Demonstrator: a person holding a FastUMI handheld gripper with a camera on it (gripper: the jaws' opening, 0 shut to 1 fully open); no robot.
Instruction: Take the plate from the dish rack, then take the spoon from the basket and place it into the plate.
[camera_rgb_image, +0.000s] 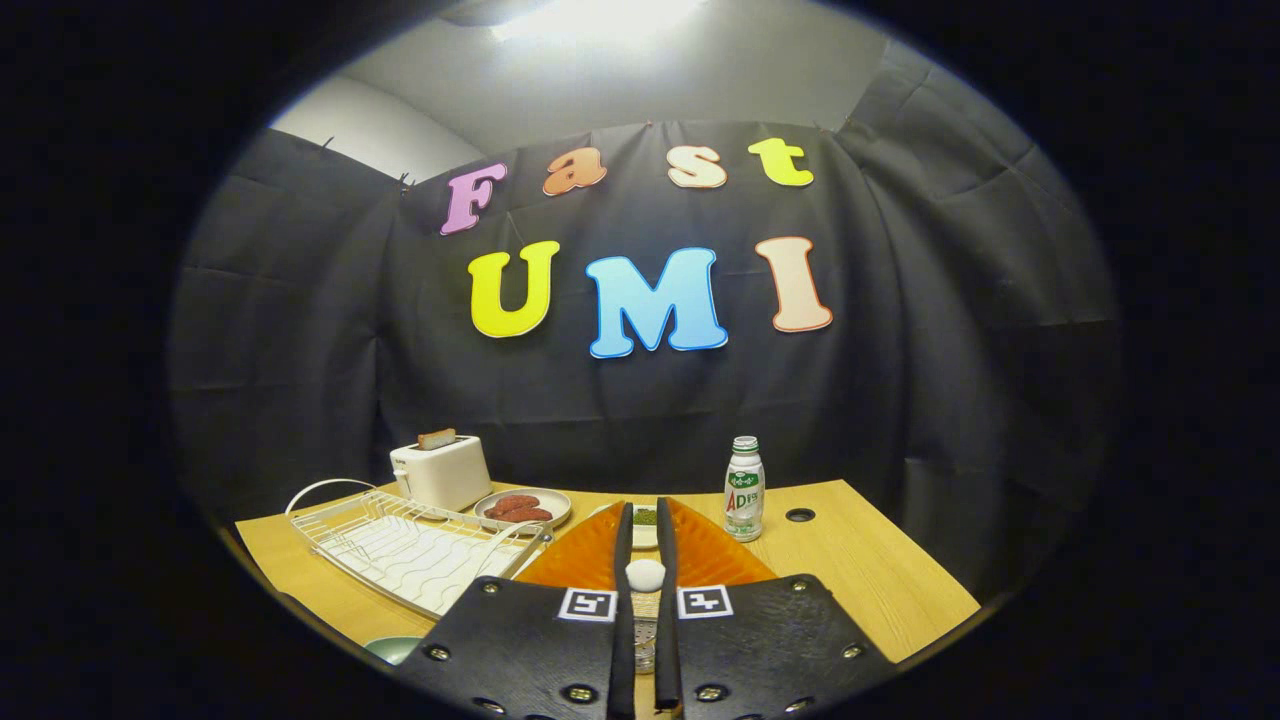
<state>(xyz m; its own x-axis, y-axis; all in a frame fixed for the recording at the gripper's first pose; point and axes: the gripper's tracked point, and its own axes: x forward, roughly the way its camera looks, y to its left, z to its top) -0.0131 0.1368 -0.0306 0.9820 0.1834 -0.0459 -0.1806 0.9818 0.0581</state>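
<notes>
Orange-fingered gripper (645, 540) jaws nearly together, white spoon (645, 574) end pinched between them | wire dish rack (410, 545) left on table (880, 570) | green plate (393, 649) edge beside left finger | toaster (441, 472), bottle (744, 489) beyond.
</notes>
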